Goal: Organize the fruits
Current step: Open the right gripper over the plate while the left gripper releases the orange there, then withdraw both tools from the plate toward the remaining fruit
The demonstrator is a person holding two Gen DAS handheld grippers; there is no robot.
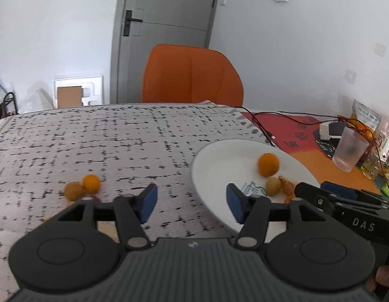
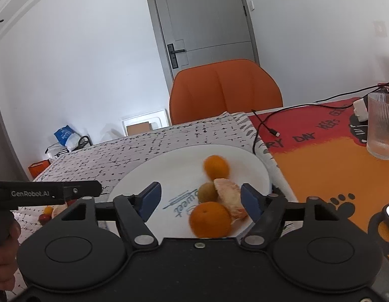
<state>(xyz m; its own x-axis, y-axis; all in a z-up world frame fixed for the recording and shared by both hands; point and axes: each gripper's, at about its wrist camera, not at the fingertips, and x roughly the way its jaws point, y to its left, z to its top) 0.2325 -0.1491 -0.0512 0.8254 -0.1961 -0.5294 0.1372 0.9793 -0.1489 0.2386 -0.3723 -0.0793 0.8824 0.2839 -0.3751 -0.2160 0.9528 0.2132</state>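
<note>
A white plate [image 2: 149, 173] lies on the patterned cloth; it also shows in the left wrist view [image 1: 219, 158]. On it are a small orange [image 2: 216, 166], a green-brown fruit [image 2: 207, 192], a peeled citrus piece [image 2: 229, 196] and a larger orange [image 2: 209, 220]. My right gripper [image 2: 198, 201] is open above the plate's near side, jaws either side of the fruit, holding nothing. My left gripper [image 1: 192, 202] is open and empty over the cloth by the plate's left rim. A small orange [image 1: 91, 183] and a brownish fruit [image 1: 73, 190] lie on the cloth to its left.
An orange chair [image 1: 192, 75] stands behind the table. A ribbed glass [image 2: 382, 128] stands on the red and orange mat [image 2: 320, 161] at the right, with cables [image 2: 267, 125], a charger and bottles [image 1: 385, 138]. More small fruits [image 2: 47, 214] lie at the plate's left.
</note>
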